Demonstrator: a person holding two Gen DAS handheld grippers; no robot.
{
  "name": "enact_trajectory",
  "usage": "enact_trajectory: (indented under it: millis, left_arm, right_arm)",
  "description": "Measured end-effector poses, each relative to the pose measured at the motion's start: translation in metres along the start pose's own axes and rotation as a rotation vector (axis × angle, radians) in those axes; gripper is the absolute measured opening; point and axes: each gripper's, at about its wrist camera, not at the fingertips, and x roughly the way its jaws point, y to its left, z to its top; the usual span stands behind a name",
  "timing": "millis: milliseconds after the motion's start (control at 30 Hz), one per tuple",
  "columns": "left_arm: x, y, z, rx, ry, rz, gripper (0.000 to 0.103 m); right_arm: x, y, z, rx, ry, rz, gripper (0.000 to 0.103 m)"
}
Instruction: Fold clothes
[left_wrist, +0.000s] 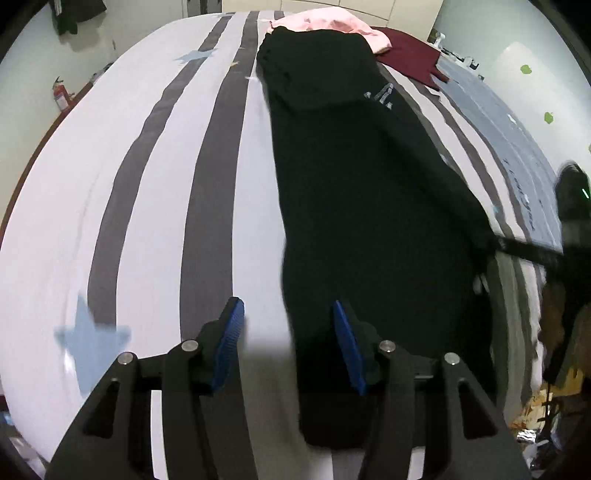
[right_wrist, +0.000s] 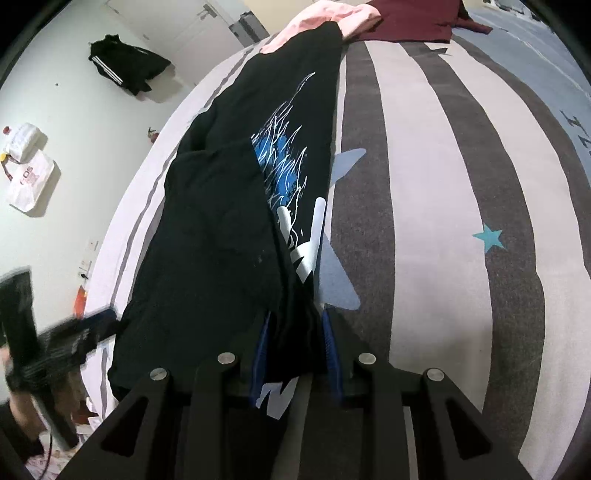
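A black garment with a blue and white print lies lengthwise on the striped bed, folded into a long strip. My left gripper is open just above the bed, at the garment's near left edge; its right finger lies over the cloth. My right gripper is shut on the garment's near hem, with black cloth bunched between its blue pads. The right gripper also shows blurred at the right edge of the left wrist view.
A pink garment and a maroon garment lie at the far end of the bed. A black jacket and white bags lie on the floor to the left. Clutter sits beyond the bed's near edge.
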Motion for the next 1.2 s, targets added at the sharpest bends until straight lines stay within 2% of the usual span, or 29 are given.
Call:
enact_trajectory:
  millis: [133,333,467,567,600,667,733,767,833,1000,1133,1200]
  left_arm:
    - [-0.018,-0.012,-0.018,-0.003,-0.017,-0.039,0.052]
    - [-0.017,-0.023,-0.035,0.014,-0.006,-0.091,0.052]
    - [-0.007,-0.024,-0.049,0.023,0.005,-0.041,0.052]
    - [0.002,-0.02,-0.047,0.011,-0.015,0.0,0.052]
    - [0.004,-0.019,-0.044,0.007,-0.024,0.005,0.05]
    - [0.005,-0.017,-0.037,0.003,-0.037,0.011,0.029]
    - [0.002,-0.011,-0.034,-0.008,-0.048,0.006,0.013]
    - [-0.002,-0.005,-0.033,-0.028,-0.056,-0.007,0.01]
    - [-0.013,0.021,-0.033,-0.142,-0.079,-0.045,0.007]
    - [-0.014,0.085,-0.046,-0.407,-0.088,-0.129,0.007]
    - [0.006,0.101,-0.054,-0.474,-0.054,-0.194,0.007]
    - [0.002,0.104,-0.051,-0.441,-0.054,-0.182,0.008]
  right_arm:
    - [-0.002,0.005,-0.002,-0.018,-0.001,-0.013,0.027]
    - [-0.007,0.009,-0.006,-0.029,-0.005,-0.031,0.028]
    - [-0.007,0.008,-0.007,-0.03,-0.011,-0.038,0.028]
    - [-0.011,0.015,-0.017,-0.03,-0.015,-0.042,0.028]
    - [-0.012,0.017,-0.02,-0.034,-0.015,-0.043,0.028]
    - [-0.014,0.02,-0.023,-0.046,-0.015,-0.047,0.028]
    - [-0.016,0.022,-0.026,-0.054,-0.016,-0.05,0.028]
    - [-0.018,0.023,-0.027,-0.056,-0.017,-0.05,0.028]
    - [-0.02,0.025,-0.029,-0.057,-0.019,-0.049,0.028]
    - [-0.02,0.042,-0.031,-0.079,-0.015,-0.038,0.028]
    - [-0.009,0.055,-0.03,-0.089,0.007,-0.041,0.028]
    - [-0.003,0.059,-0.028,-0.091,0.017,-0.048,0.028]
